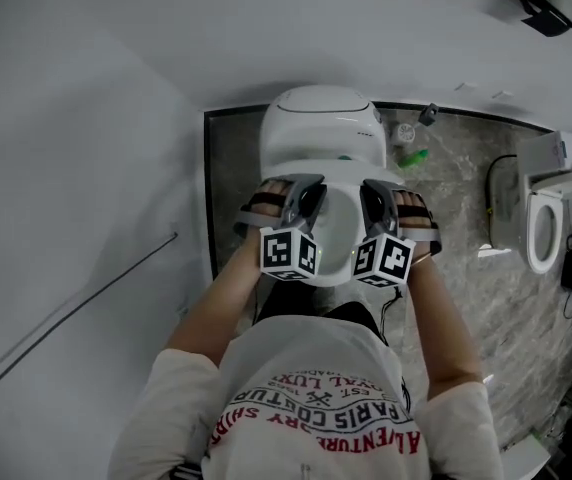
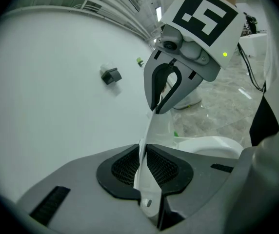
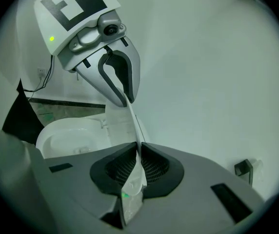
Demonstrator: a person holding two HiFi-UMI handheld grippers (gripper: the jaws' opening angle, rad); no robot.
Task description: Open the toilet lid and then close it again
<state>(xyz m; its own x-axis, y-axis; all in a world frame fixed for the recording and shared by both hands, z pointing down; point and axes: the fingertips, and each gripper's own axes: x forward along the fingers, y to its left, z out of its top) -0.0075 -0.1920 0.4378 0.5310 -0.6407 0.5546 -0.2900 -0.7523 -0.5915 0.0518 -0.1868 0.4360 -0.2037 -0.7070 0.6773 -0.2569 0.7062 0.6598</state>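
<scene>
Against a plain white wall [image 1: 86,168], on grey marbled floor tiles [image 1: 456,208]: white ceramic toilet [image 1: 321,133], seen from steeply above. Person in a white printed T-shirt [image 1: 316,408] stands directly in front of it, both forearms stretched out over it. Second white toilet [image 1: 546,218] sits well apart, at the right edge of the head view.

Thin white plastic toilet lid [image 1: 338,230] is lifted off the bowl and tilted, its front part between the two grippers. Bowl rim [image 3: 66,138] lies open beneath it in the right gripper view.

Left gripper [image 1: 309,200] is on the lid's left edge and right gripper [image 1: 371,200] on its right edge, facing each other across it. Left gripper view: dark ribbed pads [image 2: 124,167] are clamped on the lid's edge, which runs up from between them to the other gripper's jaws. Right gripper view mirrors this, pads [image 3: 154,168] pinching the same thin edge.

Small items: green bottle [image 1: 413,157] on the floor near the toilet's base; black bracket [image 2: 111,75] on the wall.
</scene>
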